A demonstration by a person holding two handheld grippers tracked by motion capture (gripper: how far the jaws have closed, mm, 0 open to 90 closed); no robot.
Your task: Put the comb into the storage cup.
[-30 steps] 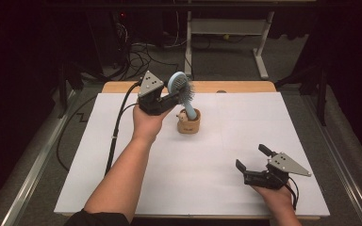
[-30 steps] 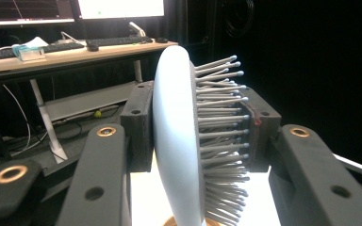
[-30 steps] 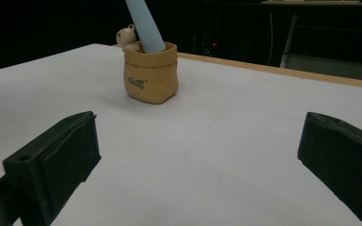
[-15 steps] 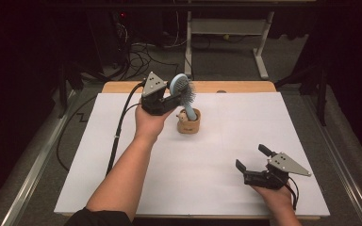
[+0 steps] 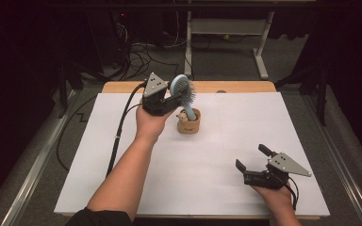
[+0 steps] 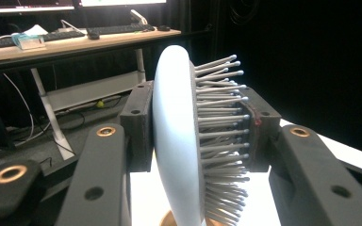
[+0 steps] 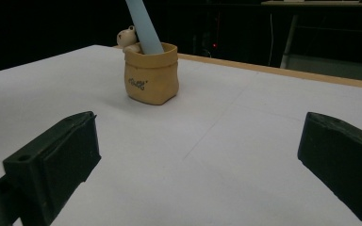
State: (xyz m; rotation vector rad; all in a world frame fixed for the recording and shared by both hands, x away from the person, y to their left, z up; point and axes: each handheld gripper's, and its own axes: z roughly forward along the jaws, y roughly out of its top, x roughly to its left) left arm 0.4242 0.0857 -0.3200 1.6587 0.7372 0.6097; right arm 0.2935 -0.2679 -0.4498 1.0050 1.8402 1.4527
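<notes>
**Hairbrush held head-first over the sack-shaped pot**

Item one: your left gripper [image 5: 172,100] has its jaws closed on the head of a pale blue hairbrush [image 6: 176,141]. The head is a smooth, matte oval shell; one jaw pad presses its rounded back, the other meets the tips of the stiff grey bristles, which stand out in straight rows from a dark cushion. The brush stands near upright, tilted slightly, at the far middle of the counter [image 5: 122,188].

Item two: a small tan pot [image 7: 151,78], moulded like a soft sack with a crumpled rim and a dark printed mark on its side, sits on the white sheet covering the counter. The flat blue brush handle goes down into it, and a small cream figure [image 7: 126,36] peeks over its rim beside the handle.

Item three: your right gripper [image 5: 259,160] rests at the near right of the counter, well apart from the pot, its black blocky jaws spread wide with nothing between them.
</notes>
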